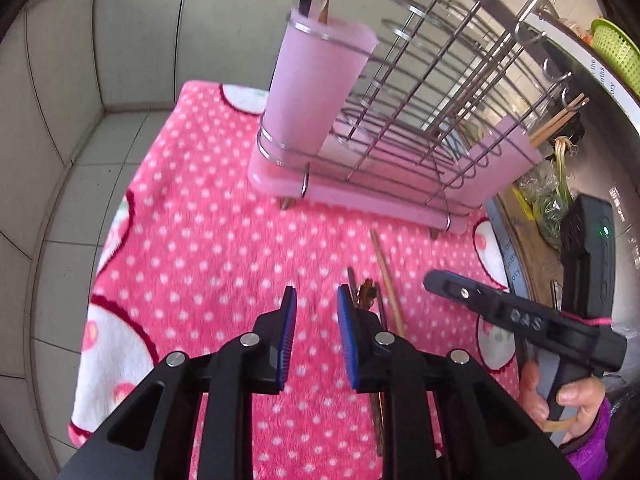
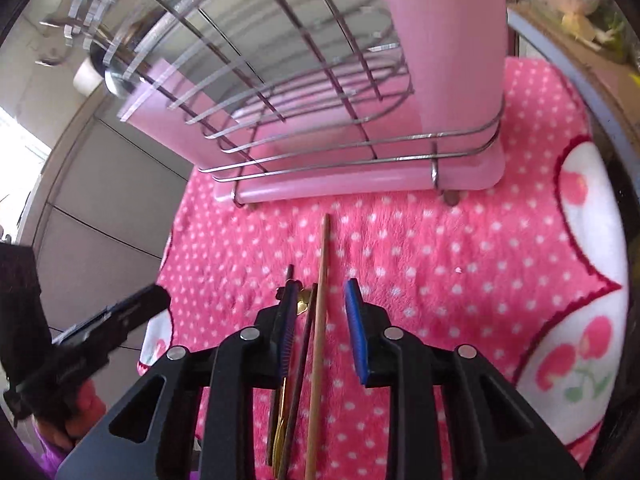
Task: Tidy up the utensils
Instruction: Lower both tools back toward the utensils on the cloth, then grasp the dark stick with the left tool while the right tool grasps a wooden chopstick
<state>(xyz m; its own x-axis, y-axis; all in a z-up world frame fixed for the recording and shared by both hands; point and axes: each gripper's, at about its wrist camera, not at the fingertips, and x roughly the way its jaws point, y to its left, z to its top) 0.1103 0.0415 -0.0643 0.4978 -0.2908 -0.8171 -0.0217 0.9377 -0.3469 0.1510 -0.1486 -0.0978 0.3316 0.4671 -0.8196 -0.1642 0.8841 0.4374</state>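
Risk: right grab picks up several sticks at once, or snags the cloth.
Left gripper (image 1: 316, 312) spread, holding nothing, over fuzzy pink polka-dot cloth (image 1: 200, 220). Right gripper (image 2: 324, 308) also spread, straddling pale wooden chopstick (image 2: 322, 280), with dark brown stick (image 2: 298, 344) and gold-coloured utensil (image 2: 280, 420) lying just beside. Pink plastic utensil cup (image 1: 316, 80) on wire rack (image 1: 420, 100) stands well apart.

Both fisheye views look steeply down, close over the pink dotted cloth (image 1: 208, 216). The dish rack (image 1: 400, 128) fills each frame's top; both share the wooden chopstick (image 2: 320, 312) at lower centre.
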